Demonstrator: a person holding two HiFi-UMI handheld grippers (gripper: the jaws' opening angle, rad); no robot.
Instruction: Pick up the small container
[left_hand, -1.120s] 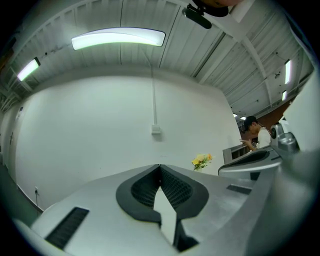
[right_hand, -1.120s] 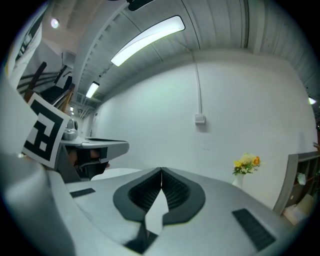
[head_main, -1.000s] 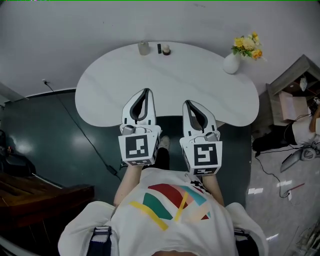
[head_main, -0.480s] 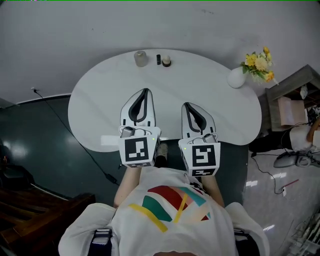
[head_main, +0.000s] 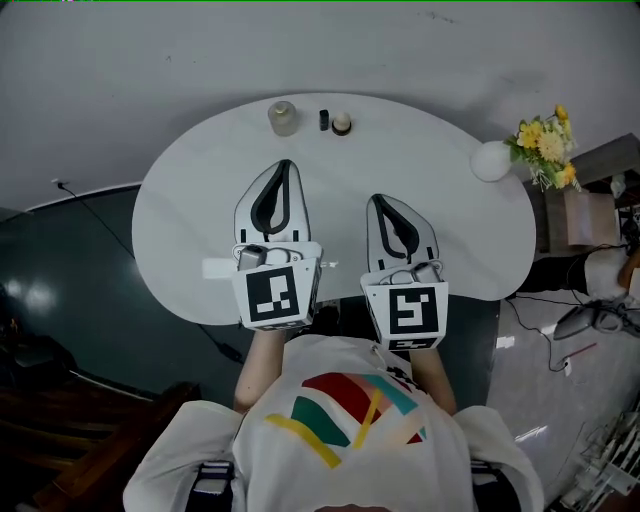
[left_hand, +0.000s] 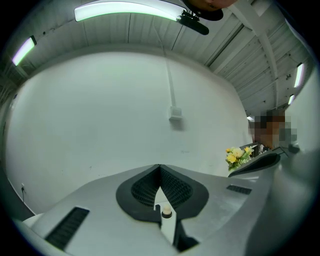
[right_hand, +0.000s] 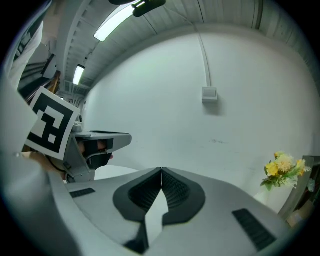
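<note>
The small container (head_main: 342, 124), dark with a pale lid, stands near the far edge of the white table (head_main: 440, 220). In the left gripper view it shows through the slit below the jaw tips, as the small container (left_hand: 166, 212). My left gripper (head_main: 283, 166) is over the table's near half, shut and empty, its tips touching in the left gripper (left_hand: 160, 166). Beside it to the right, my right gripper (head_main: 378, 201) is also shut and empty; the tips of the right gripper (right_hand: 161, 170) meet. Both stand well short of the container.
A glass jar (head_main: 283, 117) and a small black item (head_main: 324, 120) stand left of the container. A white vase (head_main: 491, 160) with yellow flowers (head_main: 545, 145) sits at the table's right end. Behind the table is a plain white wall (left_hand: 125, 110). A cable (head_main: 80, 195) runs over the dark floor at the left.
Both grippers have moved forward from the table's near edge to over its top. The table and the items on it now lie closer.
</note>
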